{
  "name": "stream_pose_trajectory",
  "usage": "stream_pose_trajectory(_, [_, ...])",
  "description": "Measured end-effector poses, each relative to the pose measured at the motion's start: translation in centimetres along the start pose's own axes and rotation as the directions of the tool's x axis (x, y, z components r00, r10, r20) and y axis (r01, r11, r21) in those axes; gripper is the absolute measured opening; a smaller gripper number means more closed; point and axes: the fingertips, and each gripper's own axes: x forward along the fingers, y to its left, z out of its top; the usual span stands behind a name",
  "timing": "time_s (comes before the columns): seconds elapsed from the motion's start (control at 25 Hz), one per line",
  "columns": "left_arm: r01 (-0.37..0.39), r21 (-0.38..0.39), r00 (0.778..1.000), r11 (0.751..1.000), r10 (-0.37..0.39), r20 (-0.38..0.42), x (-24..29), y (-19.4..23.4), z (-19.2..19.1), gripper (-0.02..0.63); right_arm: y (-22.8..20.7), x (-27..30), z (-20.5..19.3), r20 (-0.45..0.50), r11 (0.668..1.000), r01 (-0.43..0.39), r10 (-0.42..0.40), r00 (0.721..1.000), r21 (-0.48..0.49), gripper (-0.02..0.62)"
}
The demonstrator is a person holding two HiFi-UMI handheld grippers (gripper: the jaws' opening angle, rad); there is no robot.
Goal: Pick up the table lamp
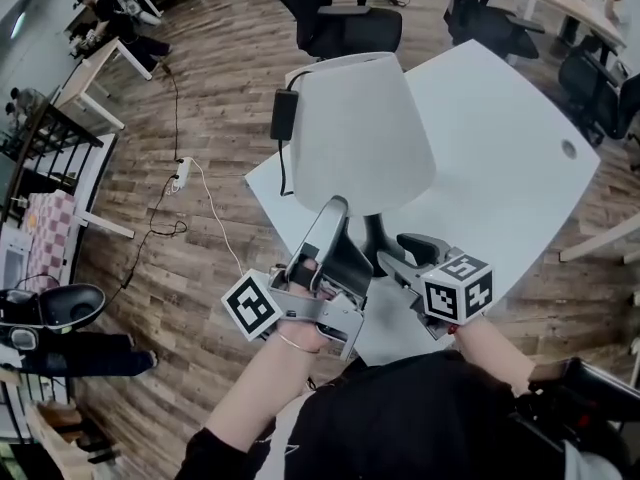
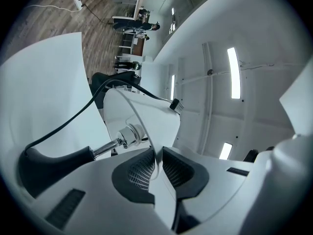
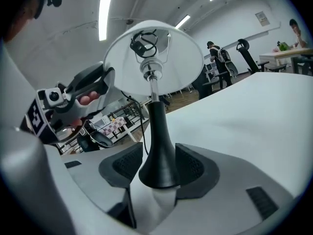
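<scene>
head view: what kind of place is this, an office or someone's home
Most likely an open-plan office or lab: several white desks, black swivel chairs on a wood-look floor, and long ceiling strip lights in the left gripper view.

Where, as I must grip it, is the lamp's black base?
Right gripper view, low centre: the black base sits between the right claw's open pads, beneath the shade.
</scene>
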Motion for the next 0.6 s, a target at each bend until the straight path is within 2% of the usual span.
stream_pose_trajectory(0.12, [-0.002,0.010,1.000,1.000,0.002,-0.002,-0.4,0.0,0.0,0.057,0.1,1.4,-0.4,-0.030,0.999,0.021,-0.022,0.999,-0.031,0.253])
stream_pose_trajectory(0.32, [-0.005,0.020,1.000,1.000,0.004,0.014,-0.7,0.1,0.7,0.057,-0.8,3.2,-1.0,-0.058,0.994,0.083,-0.087,0.994,-0.072,0.256])
stream_pose_trajectory(0.6, [0.040,0.034,0.997,0.999,-0.043,0.064,-1.5,-0.4,1.2,0.052,-0.8,3.0,-1.0,-0.044,0.991,0.101,-0.105,0.993,-0.088,0.257])
